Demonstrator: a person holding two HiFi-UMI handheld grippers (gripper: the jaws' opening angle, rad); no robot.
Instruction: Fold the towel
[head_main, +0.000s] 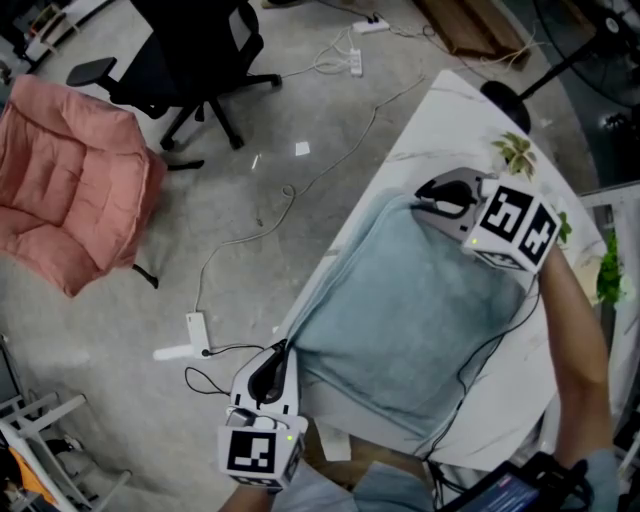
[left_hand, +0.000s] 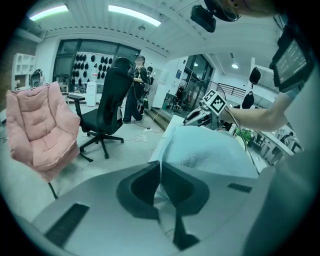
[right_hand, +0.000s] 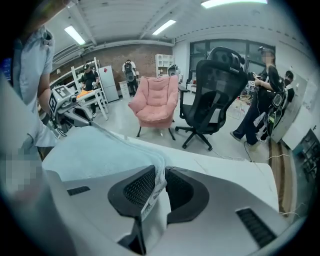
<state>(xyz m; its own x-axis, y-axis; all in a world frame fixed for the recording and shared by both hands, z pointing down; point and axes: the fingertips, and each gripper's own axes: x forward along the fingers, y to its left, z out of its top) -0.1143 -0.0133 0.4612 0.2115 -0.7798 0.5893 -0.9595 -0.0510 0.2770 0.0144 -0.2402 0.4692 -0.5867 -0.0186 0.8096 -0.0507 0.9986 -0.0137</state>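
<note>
Floor fills the left half of the head view. A pink armchair sits at 9 o'clock and a black office chair at 11. Thin cables trail across the open concrete to a white power strip near 8 o'clock.

At 7 o'clock the left gripper has its tongs pressed together on the near left corner of the towel. The pale blue towel lies spread on the white table from centre toward 4 o'clock. Its left edge runs along the table's slanting left edge and hangs slightly over it. Bare tabletop stays free beyond the towel toward 1 o'clock and along the strip at 5 o'clock.

At 2 o'clock the right gripper pinches the far corner of the towel, with a white sewn-in label caught between the pads. The label carries print too small to read. Both grippers' cubes show only black-and-white square patterns. A small green plant stands just past the right gripper near the table's far right edge.
</note>
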